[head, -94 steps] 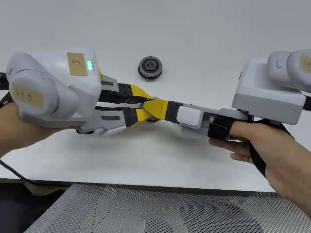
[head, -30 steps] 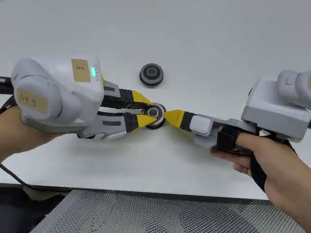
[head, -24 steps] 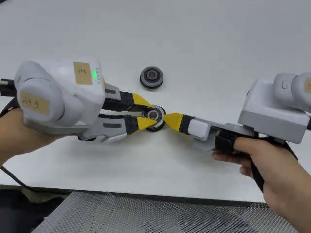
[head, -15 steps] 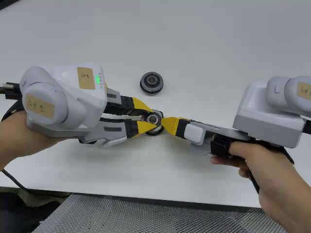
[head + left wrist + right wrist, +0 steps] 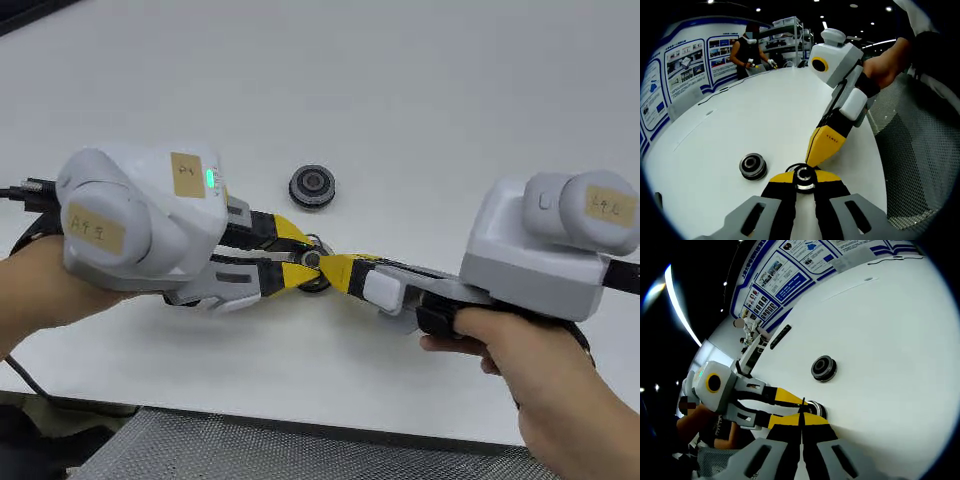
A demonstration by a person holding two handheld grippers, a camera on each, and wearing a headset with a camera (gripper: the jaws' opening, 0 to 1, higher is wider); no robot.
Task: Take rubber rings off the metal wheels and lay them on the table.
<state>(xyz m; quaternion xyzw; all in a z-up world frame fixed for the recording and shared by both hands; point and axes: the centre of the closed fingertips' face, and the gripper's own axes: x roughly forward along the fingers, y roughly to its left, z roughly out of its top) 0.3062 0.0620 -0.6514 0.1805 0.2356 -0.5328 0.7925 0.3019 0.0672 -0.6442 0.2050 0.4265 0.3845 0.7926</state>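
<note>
Head view: the left tongs clamp a metal wheel low over the tabletop, bracing it so that the right tongs, meeting it tip to tip, can work at its rim. A second wheel lies near, beyond them. Left gripper view: the held wheel sits between the yellow pads, its rubber ring showing as a black loop beside the incoming tip. Right gripper view: the right tongs' jaws are pressed together, apparently nipping that ring to peel it off.

right gripper | moved in from beside wheel | fingers now touching it
</note>
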